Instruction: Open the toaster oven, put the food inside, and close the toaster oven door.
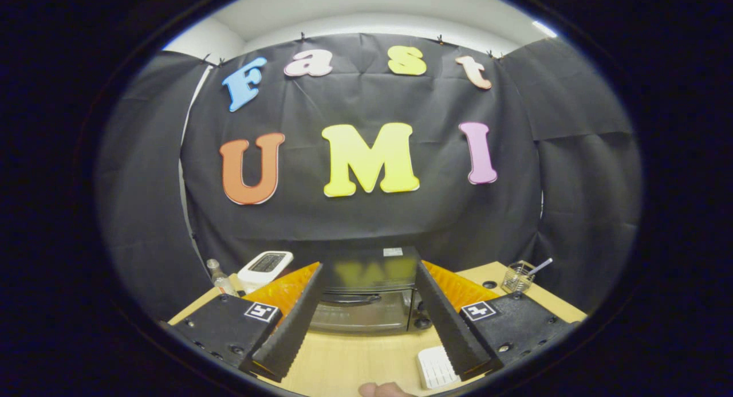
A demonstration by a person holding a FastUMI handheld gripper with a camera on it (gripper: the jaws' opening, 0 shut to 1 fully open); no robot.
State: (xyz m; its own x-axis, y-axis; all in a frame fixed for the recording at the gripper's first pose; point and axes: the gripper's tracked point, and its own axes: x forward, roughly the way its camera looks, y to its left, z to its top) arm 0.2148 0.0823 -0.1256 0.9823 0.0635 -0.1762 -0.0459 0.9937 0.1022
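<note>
Gripper view, we see the gripper spread wide and holding nothing, dark glass-fronted toaster oven beyond the fingers with door closed, white ridged item nearer than oven, by one finger.

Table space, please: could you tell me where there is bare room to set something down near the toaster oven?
The open gripper frames the clearest patch: bare table between its fingers, in front of the closed toaster oven. A white ridged item by one finger narrows that side. It is crowded beside the oven: a bottle and white appliance on one flank, a wire holder on the other.
</note>
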